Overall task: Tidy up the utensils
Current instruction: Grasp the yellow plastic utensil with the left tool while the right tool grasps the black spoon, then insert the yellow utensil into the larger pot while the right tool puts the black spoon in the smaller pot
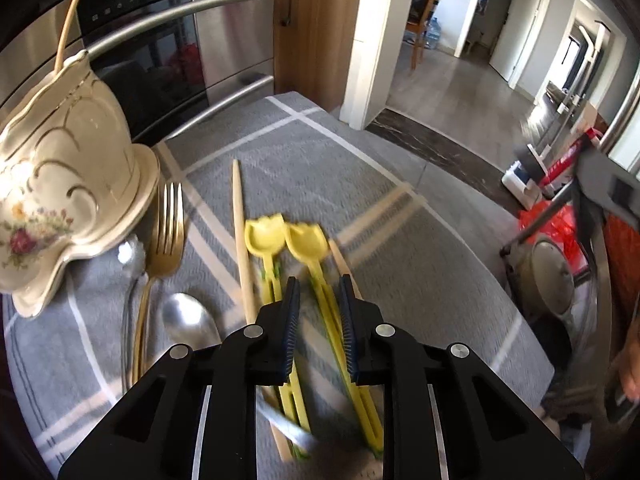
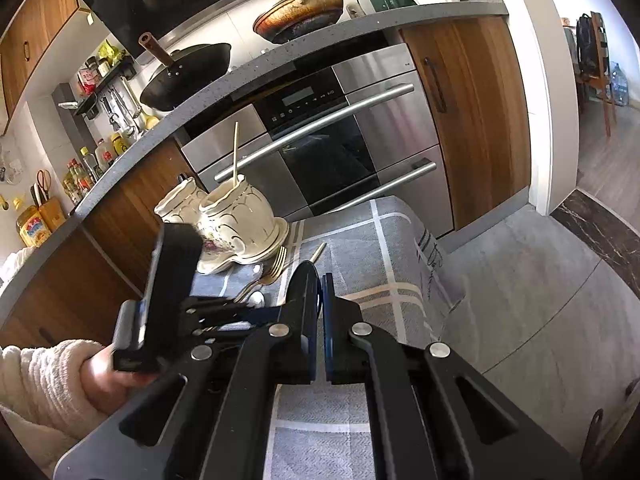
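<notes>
Left gripper (image 1: 319, 300) hovers half-open astride one yellow tulip-tipped utensil (image 1: 308, 240), centre frame on the grey-clothed worktop (image 1: 280, 148); not gripping yet. Right gripper (image 2: 320, 292) is clenched, empty. Square up, pinch one handle only.

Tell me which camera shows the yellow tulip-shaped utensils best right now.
The left wrist view: both yellow tulip-shaped utensils lie on the grey cloth straight ahead, one running between the left gripper jaws. In the right wrist view they are hidden behind the grippers.
</notes>
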A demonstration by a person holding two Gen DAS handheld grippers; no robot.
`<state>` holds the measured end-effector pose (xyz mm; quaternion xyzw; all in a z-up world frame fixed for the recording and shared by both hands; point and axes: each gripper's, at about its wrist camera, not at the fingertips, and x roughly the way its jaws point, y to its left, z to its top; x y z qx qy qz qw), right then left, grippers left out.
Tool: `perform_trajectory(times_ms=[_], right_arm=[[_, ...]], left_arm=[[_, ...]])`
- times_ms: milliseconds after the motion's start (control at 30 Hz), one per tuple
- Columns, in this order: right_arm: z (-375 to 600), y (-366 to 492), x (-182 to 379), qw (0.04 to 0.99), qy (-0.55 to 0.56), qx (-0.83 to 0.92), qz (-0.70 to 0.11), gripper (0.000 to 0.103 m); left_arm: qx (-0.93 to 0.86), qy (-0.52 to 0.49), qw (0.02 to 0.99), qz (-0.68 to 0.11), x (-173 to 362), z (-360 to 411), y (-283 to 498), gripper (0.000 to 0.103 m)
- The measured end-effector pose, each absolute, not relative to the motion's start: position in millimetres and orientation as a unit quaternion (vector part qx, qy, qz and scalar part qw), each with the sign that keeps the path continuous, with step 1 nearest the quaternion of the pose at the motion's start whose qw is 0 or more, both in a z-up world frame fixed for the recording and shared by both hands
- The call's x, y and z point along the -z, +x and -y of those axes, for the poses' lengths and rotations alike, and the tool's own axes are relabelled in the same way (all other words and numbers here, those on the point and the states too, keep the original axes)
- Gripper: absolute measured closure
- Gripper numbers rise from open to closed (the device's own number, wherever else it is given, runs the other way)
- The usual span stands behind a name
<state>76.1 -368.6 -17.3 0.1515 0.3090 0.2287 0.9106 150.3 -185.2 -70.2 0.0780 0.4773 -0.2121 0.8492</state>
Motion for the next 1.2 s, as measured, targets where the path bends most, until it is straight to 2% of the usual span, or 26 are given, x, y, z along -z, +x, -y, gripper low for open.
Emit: perform_trajectory(times_ms=[200,300,333,533,867,1200], right_arm=[[367.7,73.5,13.5,0.913,0.151,-0.229,-0.303,0.101],[367.5,73.4,13.8,0.913,0.152,-0.226,-0.303,0.101],[367.3,74.0,13.6,0.913,0.153,-0.224,-0.304,0.101],[364.3,75.1,9.9,0.917,0.151,-0.208,-0.306,0.101],[333.1,86.7,-10.0,0.931,0.114,-0.19,-0.291,0.101],[263.1,134.7,-52.0,0.95,0.064,-0.195,-0.234,0.101]], left_arm=[[0.203,0.1,0.846,-0.482,69.3,196.7,163.4,0.083],[0.201,0.126,0.849,-0.473,70.7,201.8,161.0,0.088],[0.204,0.121,0.849,-0.472,70.7,201.0,160.9,0.094],[0.24,0.068,0.86,-0.444,56.7,183.7,158.5,0.094],[0.265,-0.006,0.904,-0.337,-18.7,126.6,127.1,0.094],[0.194,-0.047,0.954,-0.222,-107.7,21.9,117.1,0.094]])
